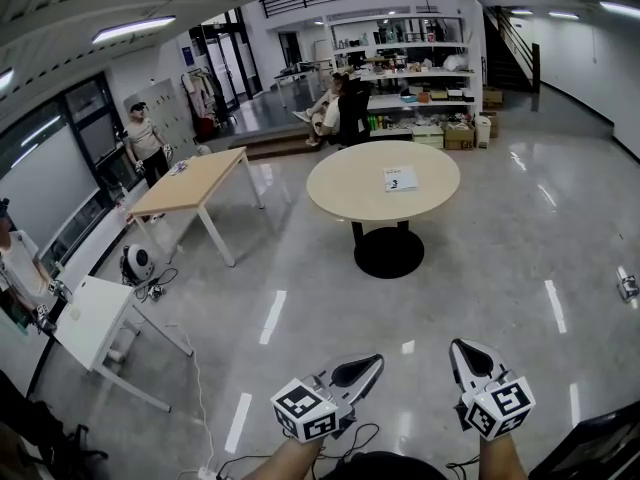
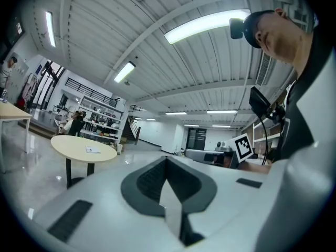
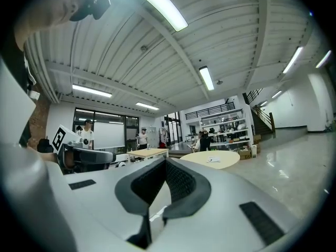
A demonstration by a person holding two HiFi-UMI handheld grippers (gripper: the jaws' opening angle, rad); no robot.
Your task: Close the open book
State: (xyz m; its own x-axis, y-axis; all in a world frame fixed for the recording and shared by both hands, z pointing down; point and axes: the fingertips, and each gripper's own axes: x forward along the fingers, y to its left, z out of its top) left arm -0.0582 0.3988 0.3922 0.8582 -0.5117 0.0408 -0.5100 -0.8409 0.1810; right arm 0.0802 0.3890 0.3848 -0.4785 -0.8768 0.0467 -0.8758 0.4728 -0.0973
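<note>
Book (image 1: 400, 178) lay on far round bench (image 1: 345, 193), well apart from L gripper (image 1: 370, 365) & R gripper (image 1: 463, 351); both fingers clenched, empty.

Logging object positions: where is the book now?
In the head view, the book lies right of centre on the round table, mid-floor before the shelves.

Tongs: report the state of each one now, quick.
Left tongs: closed, nothing held.
Right tongs: closed, nothing held.
</note>
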